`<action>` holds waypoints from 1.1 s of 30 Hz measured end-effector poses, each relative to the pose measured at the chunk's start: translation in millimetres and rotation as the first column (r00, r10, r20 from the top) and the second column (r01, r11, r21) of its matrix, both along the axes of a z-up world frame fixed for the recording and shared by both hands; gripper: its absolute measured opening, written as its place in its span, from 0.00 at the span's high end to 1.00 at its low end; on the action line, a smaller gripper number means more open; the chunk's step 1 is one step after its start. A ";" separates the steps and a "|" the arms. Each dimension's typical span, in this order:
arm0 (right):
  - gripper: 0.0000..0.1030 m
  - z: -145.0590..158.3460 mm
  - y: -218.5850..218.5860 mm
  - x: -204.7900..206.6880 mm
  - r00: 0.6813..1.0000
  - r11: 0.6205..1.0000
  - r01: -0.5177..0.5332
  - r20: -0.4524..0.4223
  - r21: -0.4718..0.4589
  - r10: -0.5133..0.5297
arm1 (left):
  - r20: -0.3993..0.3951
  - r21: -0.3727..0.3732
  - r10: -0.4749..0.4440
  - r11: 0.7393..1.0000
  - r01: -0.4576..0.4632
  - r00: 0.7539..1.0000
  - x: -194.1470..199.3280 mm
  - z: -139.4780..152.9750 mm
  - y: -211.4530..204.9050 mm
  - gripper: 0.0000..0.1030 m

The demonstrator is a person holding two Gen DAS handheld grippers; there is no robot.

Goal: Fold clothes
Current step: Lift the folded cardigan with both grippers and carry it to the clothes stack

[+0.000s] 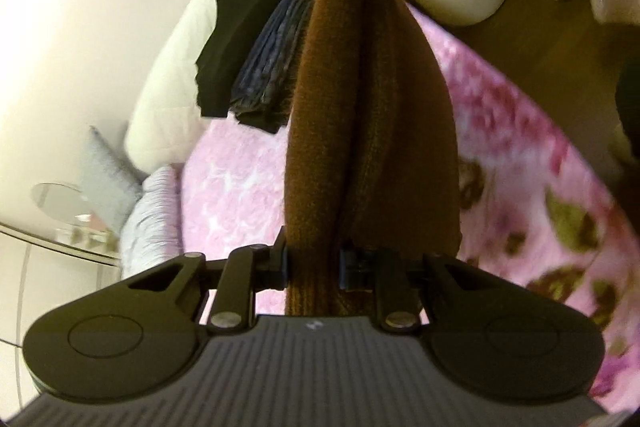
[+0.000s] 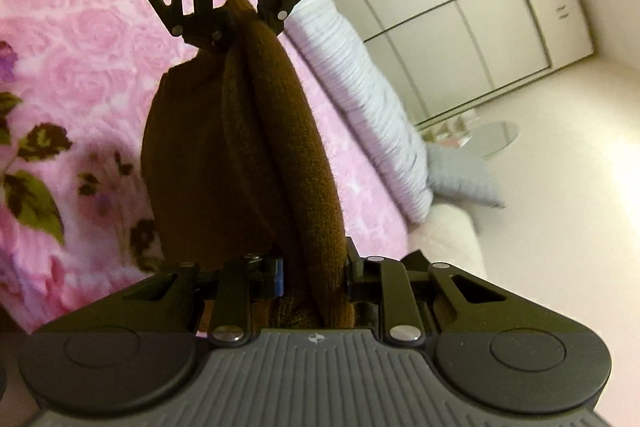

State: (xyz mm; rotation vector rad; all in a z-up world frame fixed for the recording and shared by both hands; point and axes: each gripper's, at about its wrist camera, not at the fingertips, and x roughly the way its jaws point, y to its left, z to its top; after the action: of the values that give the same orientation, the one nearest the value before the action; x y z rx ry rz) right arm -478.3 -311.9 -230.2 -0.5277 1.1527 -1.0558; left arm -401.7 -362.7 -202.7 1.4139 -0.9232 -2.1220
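Plainly, the left gripper (image 1: 313,265) has its jaws clamped on one end of a brown knit garment (image 1: 372,131), and the right gripper (image 2: 314,273) pinches the opposite end, so the bunched cloth stretches between the two tools and hangs clear above the pink floral bedspread (image 1: 236,195). From each wrist view the other gripper shows at the far end of the garment. Beyond it, near the head of the bed, a black folded garment (image 1: 236,47) lies beside a dark blue folded one (image 1: 272,67), both against a white pillow (image 1: 176,67). A grey cushion (image 2: 460,175) and a white wardrobe (image 2: 460,27) stand further off.
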 end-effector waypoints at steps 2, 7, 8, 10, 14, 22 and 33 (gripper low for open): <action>0.78 28.4 -2.4 -20.2 1.000 0.999 0.011 0.017 0.044 -0.012 | 0.007 0.034 0.007 0.999 -0.007 1.000 -24.0 26.3 -2.4 0.82; 0.78 97.7 -0.5 -79.5 0.999 0.994 0.018 0.049 0.104 -0.024 | 0.009 0.069 -0.012 0.998 0.011 1.000 -83.9 83.1 -13.9 0.82; 0.78 108.6 1.0 -90.4 0.998 0.994 0.022 0.050 0.106 -0.028 | 0.003 0.070 -0.020 0.997 0.020 1.000 -94.8 92.5 -17.9 0.82; 0.78 128.6 -1.2 -113.1 0.998 0.994 0.043 0.051 0.099 -0.048 | -0.008 0.068 -0.040 0.997 0.041 0.999 -117.2 108.8 -29.3 0.82; 0.78 151.7 -16.9 -148.8 0.995 0.992 0.093 0.039 0.091 -0.096 | -0.026 0.052 -0.088 0.995 0.089 0.996 -152.1 130.1 -57.3 0.82; 0.78 174.1 -66.0 -204.4 0.983 0.980 0.183 -0.009 0.085 -0.183 | -0.071 0.033 -0.210 0.977 0.213 0.975 -208.7 142.5 -135.4 0.82; 0.77 187.0 -193.3 -313.1 0.964 0.964 0.264 -0.024 0.044 -0.263 | -0.052 -0.087 -0.239 0.968 0.234 0.970 -323.7 168.8 -290.5 0.82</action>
State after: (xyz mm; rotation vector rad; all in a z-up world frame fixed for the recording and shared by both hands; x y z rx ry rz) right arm -791.4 -505.2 -43.2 -0.3526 1.2852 -1.2504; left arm -725.4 -653.2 -33.9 1.2436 -1.1914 -2.2565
